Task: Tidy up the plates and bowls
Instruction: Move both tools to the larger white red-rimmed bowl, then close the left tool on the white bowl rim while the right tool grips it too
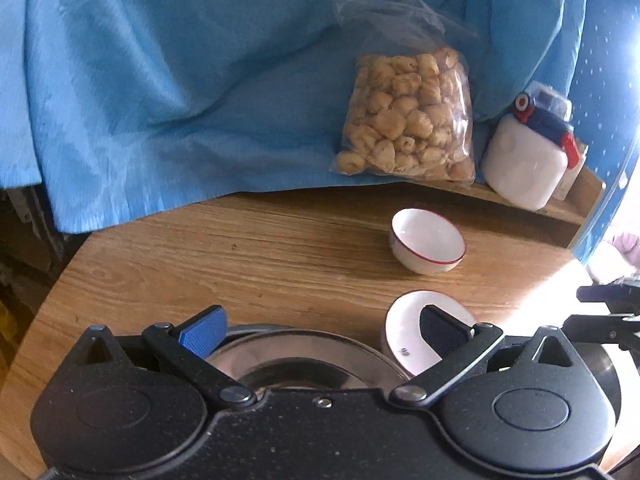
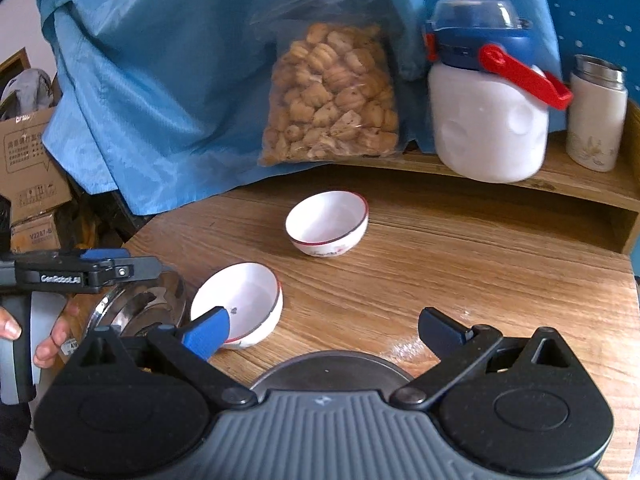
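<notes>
A round wooden table [image 2: 440, 264] holds the dishes to be tidied, and everything here is placed relative to the upright white bowl with a thin red rim [image 2: 327, 223] near the table's middle. Nearer the person and to that bowl's left, a second white bowl [image 2: 240, 304] lies tipped on its side, its hollow facing up and toward the right-hand camera; a small dark mark shows inside it. Just left of the tipped bowl sits a shiny steel bowl [image 2: 140, 304]. The left gripper [image 1: 320, 330] hovers directly over this steel bowl with its blue-padded fingers [image 1: 204, 332] spread wide and nothing between them, likely lining up to take its rim. The right gripper [image 2: 324, 330] is likewise wide apart and empty, hanging above a dark round plate [image 2: 332, 368] at the table's near edge, with one blue pad overlapping the tipped bowl in view; whether it touches cannot be told. Behind the upright bowl, a clear bag of pale snacks [image 2: 332, 96] leans on blue cloth [image 2: 160, 80], beside a white jar with a blue lid [image 2: 488, 96] and a white flask [image 2: 596, 116] on a low wooden shelf [image 2: 580, 184].
</notes>
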Demonstrator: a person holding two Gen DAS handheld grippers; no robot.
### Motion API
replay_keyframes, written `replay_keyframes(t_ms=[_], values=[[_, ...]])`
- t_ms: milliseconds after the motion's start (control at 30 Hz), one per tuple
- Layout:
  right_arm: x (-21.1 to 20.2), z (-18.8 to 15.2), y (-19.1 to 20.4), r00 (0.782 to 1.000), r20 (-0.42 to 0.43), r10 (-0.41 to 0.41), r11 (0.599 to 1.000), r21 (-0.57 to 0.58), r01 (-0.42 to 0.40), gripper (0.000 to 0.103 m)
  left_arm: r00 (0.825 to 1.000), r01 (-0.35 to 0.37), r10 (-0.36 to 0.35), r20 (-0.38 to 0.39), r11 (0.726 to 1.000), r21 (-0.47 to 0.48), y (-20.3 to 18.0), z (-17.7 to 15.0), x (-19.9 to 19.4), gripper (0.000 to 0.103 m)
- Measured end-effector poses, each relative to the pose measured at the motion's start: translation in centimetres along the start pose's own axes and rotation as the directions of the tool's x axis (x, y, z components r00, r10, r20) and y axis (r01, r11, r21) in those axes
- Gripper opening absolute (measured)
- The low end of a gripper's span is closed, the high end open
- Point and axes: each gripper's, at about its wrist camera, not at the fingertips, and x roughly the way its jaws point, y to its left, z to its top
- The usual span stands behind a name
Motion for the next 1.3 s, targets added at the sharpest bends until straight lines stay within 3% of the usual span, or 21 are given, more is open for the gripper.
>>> replay_keyframes(t_ms=[200,533,833,867,1000,1100,1233,1300], values=[[0.5,0.6,1.0,1.000,-0.007,-0.007,0.999,-0.040,0.007,0.103,1.000,-0.003,0.005,-0.026,0.996,0.093,0.0,1.6,1.5,0.102],[2.6,1.6,3.3,0.999,-0.039,-0.030,0.992,-0.120,0.025,0.102,0.993,0.065,-0.041,-0.108,0.972,0.227,-1.1,3.2,4.4,0.102],[4.6,1.2,3.1,0.996,-0.085,-0.001,0.991,-0.135,-0.010,0.093,0.976,0.160,-0.094,-0.197,0.921,0.354,-2.6,2.6,7.2,0.101],[4.8,1.2,3.2,0.996,-0.093,-0.003,0.989,-0.145,-0.010,0.092,0.974,0.168,-0.097,-0.205,0.916,0.365,-2.7,2.5,7.4,0.100],[5.7,1.0,3.5,0.993,-0.116,-0.001,0.986,-0.168,-0.019,0.085,0.963,0.201,-0.109,-0.246,0.898,0.391,-3.1,2.5,8.3,0.075],[6.4,0.9,3.8,0.992,-0.128,0.001,0.985,-0.174,-0.024,0.078,0.958,0.217,-0.115,-0.263,0.888,0.405,-3.7,2.6,8.8,0.069],[7.0,0.9,4.0,0.991,-0.136,0.006,0.986,-0.165,-0.029,0.067,0.952,0.235,-0.123,-0.279,0.878,0.416,-4.1,2.4,9.1,0.045],[7.2,1.0,4.0,0.990,-0.142,0.004,0.986,-0.165,-0.028,0.062,0.953,0.238,-0.126,-0.276,0.876,0.420,-4.3,2.2,8.9,0.043]])
